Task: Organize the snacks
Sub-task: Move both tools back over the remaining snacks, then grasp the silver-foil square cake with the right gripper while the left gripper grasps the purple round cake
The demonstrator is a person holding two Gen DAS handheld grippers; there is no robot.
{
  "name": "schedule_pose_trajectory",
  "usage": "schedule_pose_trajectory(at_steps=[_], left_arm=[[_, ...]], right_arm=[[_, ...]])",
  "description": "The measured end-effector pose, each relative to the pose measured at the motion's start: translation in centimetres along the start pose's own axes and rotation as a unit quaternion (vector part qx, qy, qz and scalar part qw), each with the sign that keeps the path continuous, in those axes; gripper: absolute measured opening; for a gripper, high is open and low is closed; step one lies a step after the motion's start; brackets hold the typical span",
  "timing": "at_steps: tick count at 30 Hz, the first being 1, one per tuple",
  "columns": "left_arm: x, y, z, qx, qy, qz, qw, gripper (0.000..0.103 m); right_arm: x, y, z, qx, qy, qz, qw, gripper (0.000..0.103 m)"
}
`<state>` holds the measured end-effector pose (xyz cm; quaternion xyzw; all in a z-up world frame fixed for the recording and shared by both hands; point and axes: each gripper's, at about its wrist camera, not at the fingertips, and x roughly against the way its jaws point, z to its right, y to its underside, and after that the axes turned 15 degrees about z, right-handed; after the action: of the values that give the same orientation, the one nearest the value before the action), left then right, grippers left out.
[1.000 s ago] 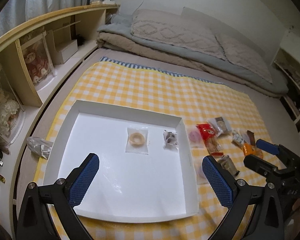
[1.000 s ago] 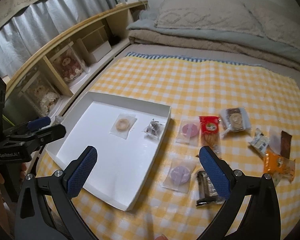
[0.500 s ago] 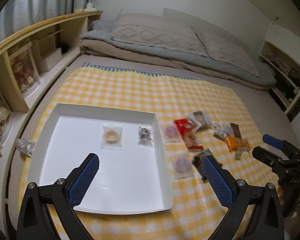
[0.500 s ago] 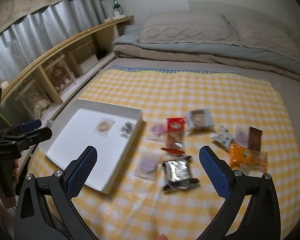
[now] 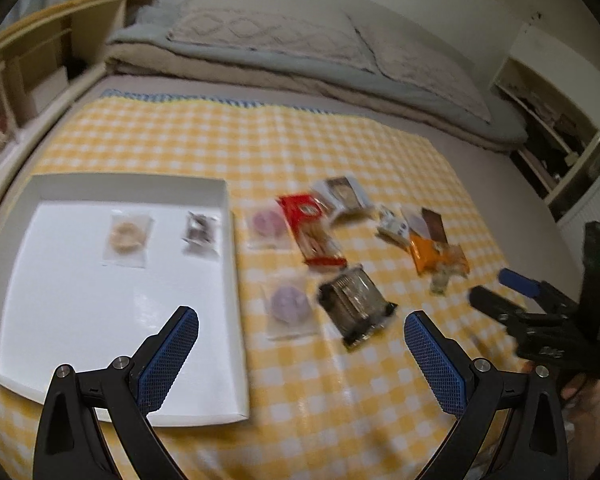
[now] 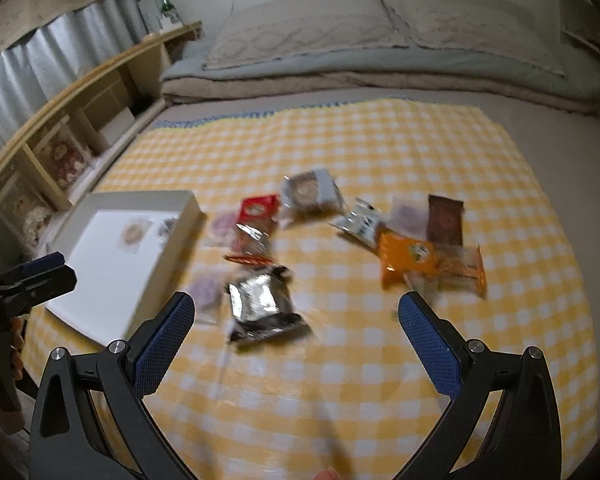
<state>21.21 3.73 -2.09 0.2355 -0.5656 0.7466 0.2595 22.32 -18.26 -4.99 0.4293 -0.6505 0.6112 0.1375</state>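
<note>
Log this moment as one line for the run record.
left gripper open, empty | right gripper open, empty | white tray holds two snacks | other snacks loose on checked cloth

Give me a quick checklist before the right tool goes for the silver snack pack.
1. Right tool open and empty: ok.
2. Left tool open and empty: ok.
3. Silver pack uncovered, lying flat on the checked cloth: ok.
4. Free space in the white tray, which holds only two snacks: ok.
5. Purple cookie packet clear of the silver pack: cannot tell, blurred.
</note>
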Motion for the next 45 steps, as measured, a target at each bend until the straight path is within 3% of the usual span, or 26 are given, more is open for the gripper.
schedule_pose_trajectory(at_steps=[4,6,8,12,16,20,24,25,26,35,45], left_arm=[[-1.8,-0.3,0.0,0.016,0.013,-0.012,0.9997,0.103],[-2.7,-0.4,-0.1,0.032,0.023,-0.018,0.9991,0.098],[-3.6,-0.6,-0.4,0.046,0.033,-0.029,0.998,0.086],[-5.7,-0.7,-0.9,0.071,0.047,-0.053,0.995,0.077],[-8.1,-0.6,-1.2,0.078,0.043,-0.082,0.9927,0.07],[-11.0,-0.5,-1.1,0.072,0.029,-0.116,0.9902,0.062],[-13.6,-0.7,-0.3,0.055,0.017,-0.133,0.9894,0.061],[-13.9,-0.6,0.0,0.052,0.015,-0.135,0.9894,0.061],[-14.6,-0.7,0.3,0.048,0.011,-0.138,0.9891,0.061],[-20.1,0.5,2.5,0.0,-0.038,-0.184,0.9822,0.061],[-23.9,1.8,3.1,-0.041,-0.106,-0.186,0.9759,0.063]], right_arm=[[-2.5,1.2,-0.2,0.023,-0.009,-0.033,0.999,0.103],[-3.8,1.7,-0.9,0.028,-0.032,-0.045,0.998,0.102],[-5.2,2.3,-1.7,0.036,-0.055,-0.052,0.997,0.095],[-7.6,3.1,-3.3,0.047,-0.089,-0.075,0.992,0.092],[-9.2,3.1,-5.4,0.089,-0.1,-0.076,0.988,0.091],[-10.9,3.9,-6.8,0.121,-0.097,-0.097,0.983,0.08],[-12.0,4.8,-6.1,0.124,-0.078,-0.119,0.982,0.067],[-12.2,5.1,-5.8,0.126,-0.07,-0.124,0.982,0.056],[-12.3,5.2,-5.5,0.126,-0.068,-0.129,0.981,0.054],[-11.0,4.9,-2.4,0.078,-0.047,-0.141,0.986,0.054],[-9.8,4.6,0.3,0.024,-0.027,-0.172,0.984,0.054]])
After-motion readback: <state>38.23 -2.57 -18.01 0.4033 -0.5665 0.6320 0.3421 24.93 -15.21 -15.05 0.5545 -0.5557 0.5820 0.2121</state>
